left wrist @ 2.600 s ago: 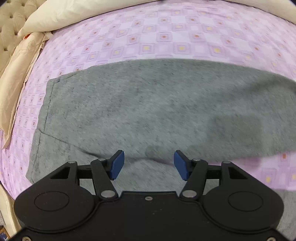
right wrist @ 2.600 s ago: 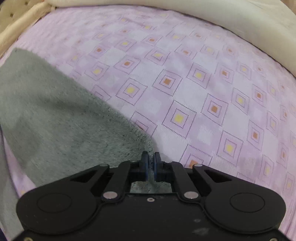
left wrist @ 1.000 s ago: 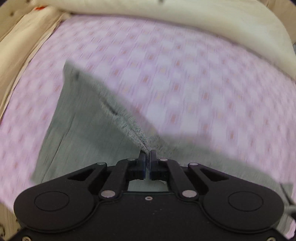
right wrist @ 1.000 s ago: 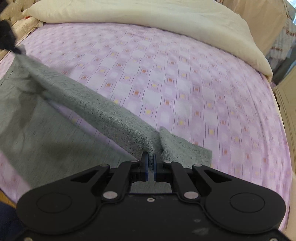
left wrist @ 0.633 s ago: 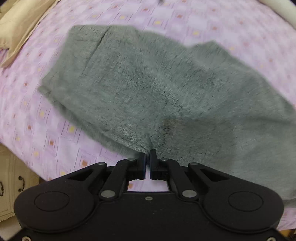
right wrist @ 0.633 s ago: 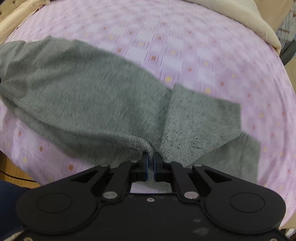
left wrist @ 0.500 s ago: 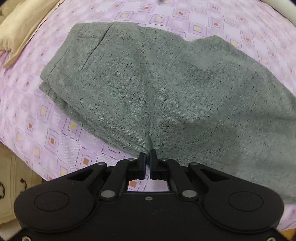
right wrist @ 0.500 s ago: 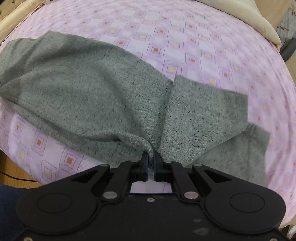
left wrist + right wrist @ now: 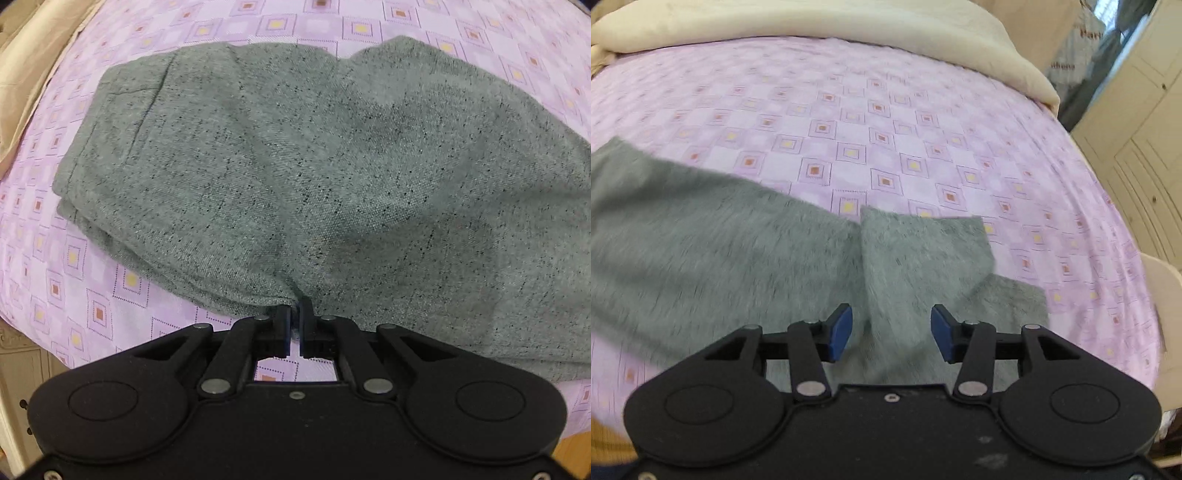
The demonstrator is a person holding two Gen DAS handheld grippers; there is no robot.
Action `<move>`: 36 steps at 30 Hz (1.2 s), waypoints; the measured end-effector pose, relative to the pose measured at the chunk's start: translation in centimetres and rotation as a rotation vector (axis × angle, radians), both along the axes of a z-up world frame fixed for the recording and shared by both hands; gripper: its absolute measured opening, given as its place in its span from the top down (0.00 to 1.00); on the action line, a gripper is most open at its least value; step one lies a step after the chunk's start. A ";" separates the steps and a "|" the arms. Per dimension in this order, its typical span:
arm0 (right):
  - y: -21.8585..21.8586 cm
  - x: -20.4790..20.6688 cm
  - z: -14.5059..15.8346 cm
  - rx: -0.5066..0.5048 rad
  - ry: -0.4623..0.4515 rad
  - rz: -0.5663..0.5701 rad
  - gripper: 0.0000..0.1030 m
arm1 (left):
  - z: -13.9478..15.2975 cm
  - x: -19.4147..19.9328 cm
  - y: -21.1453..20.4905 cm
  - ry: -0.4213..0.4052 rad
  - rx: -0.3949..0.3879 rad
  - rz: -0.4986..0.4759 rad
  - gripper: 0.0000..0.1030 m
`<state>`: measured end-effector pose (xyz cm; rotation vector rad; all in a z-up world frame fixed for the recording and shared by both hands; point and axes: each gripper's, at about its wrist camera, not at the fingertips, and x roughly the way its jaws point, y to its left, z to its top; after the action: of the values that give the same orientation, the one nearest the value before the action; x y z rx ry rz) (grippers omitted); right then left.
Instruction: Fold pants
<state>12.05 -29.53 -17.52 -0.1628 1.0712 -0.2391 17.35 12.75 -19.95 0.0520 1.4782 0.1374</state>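
Note:
The grey speckled pants [image 9: 314,166] lie folded lengthwise on the purple patterned bedsheet [image 9: 74,288], waistband at the upper left. My left gripper [image 9: 293,314] is shut on the near edge of the pants at the bed's front. In the right wrist view the leg ends of the pants [image 9: 916,251] lie spread on the sheet, one cuff overlapping the other. My right gripper [image 9: 892,332] is open and empty, just above the leg ends, touching nothing.
A cream duvet [image 9: 812,22] lies along the far side of the bed. A beige blanket [image 9: 29,55] sits at the left edge. A cream cabinet [image 9: 1137,129] stands to the right of the bed. The bed's front edge is just below both grippers.
Both grippers carried the pants' far side over toward the front edge, folding them in half. The right gripper has since opened and let go of the legs; the left stays shut.

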 end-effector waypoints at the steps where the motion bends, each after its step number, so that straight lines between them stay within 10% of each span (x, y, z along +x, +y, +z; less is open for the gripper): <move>1: 0.4 1.1 -0.8 -0.023 0.014 0.002 0.53 | 0.0 -0.6 -0.3 0.004 -0.001 -0.001 0.95; 4: 0.8 3.6 -2.9 -0.105 0.075 0.002 0.68 | -0.3 0.2 -0.5 0.017 -0.002 -0.007 0.94; 5: 0.6 3.9 -3.2 -0.121 0.103 -0.009 1.00 | -0.6 0.5 -0.7 0.022 0.000 -0.010 0.94; 11: -6.7 -0.2 2.0 0.027 -0.078 -0.426 0.96 | -0.9 0.6 -1.3 0.019 0.004 -0.034 0.94; 14: -11.0 -3.0 0.6 0.115 -0.024 -0.602 0.95 | -0.9 0.5 -1.6 0.015 0.006 -0.028 0.93; 36: -13.4 -8.4 -1.3 0.178 0.021 -0.517 0.96 | 1.0 -3.8 -4.3 -0.079 0.095 -0.022 0.93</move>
<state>3.68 -42.90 -18.84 0.2777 1.1365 -0.6048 13.53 8.40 -18.96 0.1384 1.3916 0.1901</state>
